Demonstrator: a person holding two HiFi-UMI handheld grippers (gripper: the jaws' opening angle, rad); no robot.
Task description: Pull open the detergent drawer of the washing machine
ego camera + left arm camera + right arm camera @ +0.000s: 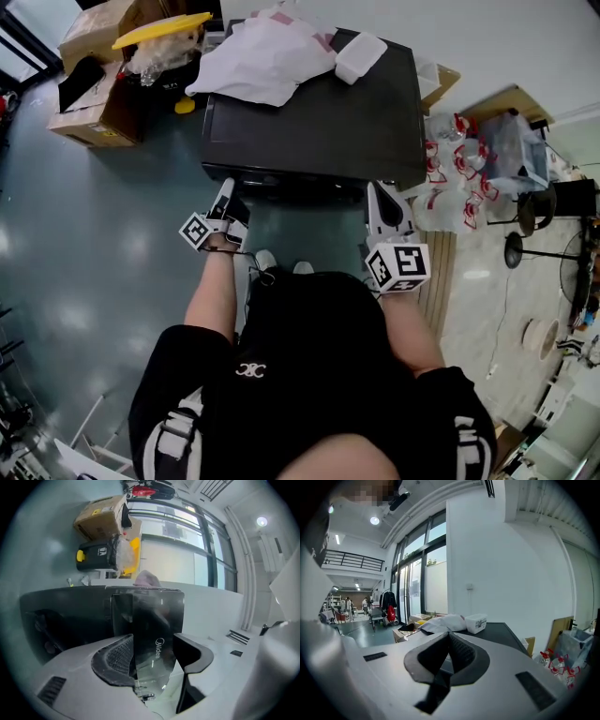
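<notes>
A dark washing machine [319, 122] stands in front of me, seen from above in the head view. My left gripper [228, 190] reaches its front at the top left corner. The left gripper view is rolled sideways, and there the glossy dark detergent drawer front [154, 630], with a white logo, sits between the two pads. Both pads of the left gripper [152, 656] lie against it. At the right end of the machine's front edge my right gripper [379, 190] is shut with nothing in it. In its own view the right gripper [449, 641] has its pads meeting, and it looks over the machine's top [506, 632].
White cloth or bags [267, 56] and a white tub [359, 56] lie on the machine's top. Cardboard boxes [98, 103] and a yellow lid [159, 30] stand to the left. On the right are bottles with red caps [450, 159] and a black stand [525, 225].
</notes>
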